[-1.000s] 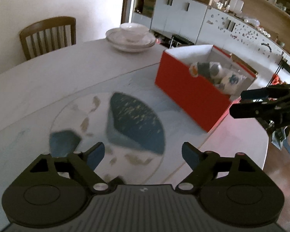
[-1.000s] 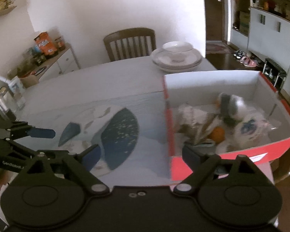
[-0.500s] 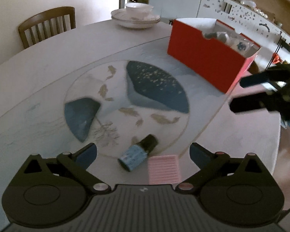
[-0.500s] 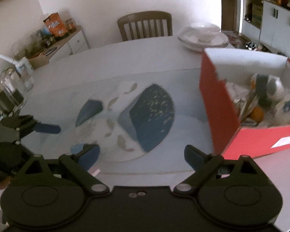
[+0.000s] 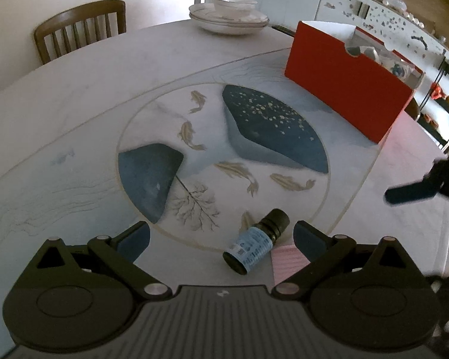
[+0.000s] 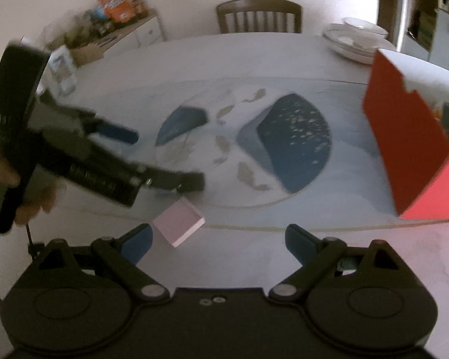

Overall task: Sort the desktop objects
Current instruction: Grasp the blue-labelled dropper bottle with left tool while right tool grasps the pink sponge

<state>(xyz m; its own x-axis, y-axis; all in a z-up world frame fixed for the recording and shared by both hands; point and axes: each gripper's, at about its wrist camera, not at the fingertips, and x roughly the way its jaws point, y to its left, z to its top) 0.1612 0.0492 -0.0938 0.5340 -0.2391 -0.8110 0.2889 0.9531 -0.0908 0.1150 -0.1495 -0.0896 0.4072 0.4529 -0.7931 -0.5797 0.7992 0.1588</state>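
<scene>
Both grippers back; bottle (image 5: pixel 256 245) label illegible.

Small bottle (image 5: pixel 256 246) lies on its side touching pink pad (image 5: pixel 287 258), apparently, between spread hand-held gripper (image 5: pixel 221 236) fingers

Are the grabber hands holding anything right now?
No. The left gripper and right gripper are both open and empty; the little bottle lies on the table.

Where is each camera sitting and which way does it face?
Left wrist: on the left tongs, open, facing the small bottle, the pink block and the red box.
Right wrist: on the right tongs, open, facing the table; the person's left hand shows.
Both share block, box and plates.
</scene>
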